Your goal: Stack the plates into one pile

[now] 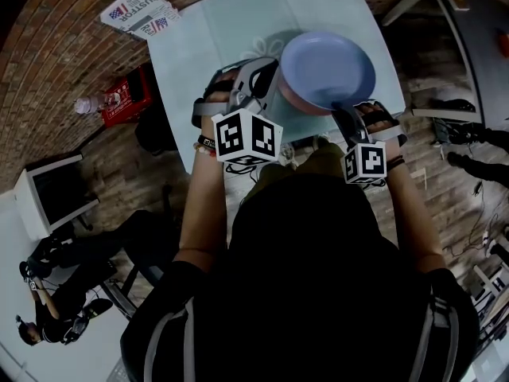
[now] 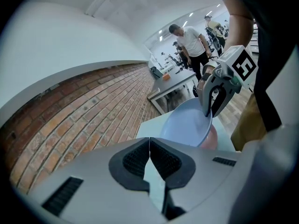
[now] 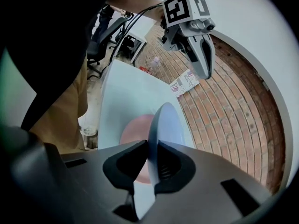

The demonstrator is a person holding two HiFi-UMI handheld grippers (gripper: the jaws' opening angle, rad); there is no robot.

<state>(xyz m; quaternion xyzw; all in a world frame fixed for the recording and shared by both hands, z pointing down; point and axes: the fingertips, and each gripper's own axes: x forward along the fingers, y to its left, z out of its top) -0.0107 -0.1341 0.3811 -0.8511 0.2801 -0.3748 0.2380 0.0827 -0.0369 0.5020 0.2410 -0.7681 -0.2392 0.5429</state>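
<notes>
A blue plate (image 1: 328, 68) hangs tilted over a pink plate (image 1: 288, 100) that lies on the pale table (image 1: 207, 46). My right gripper (image 1: 343, 111) is shut on the blue plate's near rim; in the right gripper view the rim (image 3: 152, 160) runs between the jaws, with the blue plate (image 3: 167, 122) edge-on above the pink plate (image 3: 134, 134). My left gripper (image 1: 262, 74) hovers just left of the plates, shut and holding nothing. In the left gripper view its jaws (image 2: 149, 146) meet, and beyond them are the blue plate (image 2: 184, 125), the pink plate (image 2: 213, 139) and the right gripper (image 2: 210, 111).
A magazine (image 1: 139, 10) lies at the table's far left corner. On the floor to the left stand a red box (image 1: 127, 98) and a bottle (image 1: 86, 104). A brick wall runs behind the table. People and desks (image 2: 173, 85) are farther off.
</notes>
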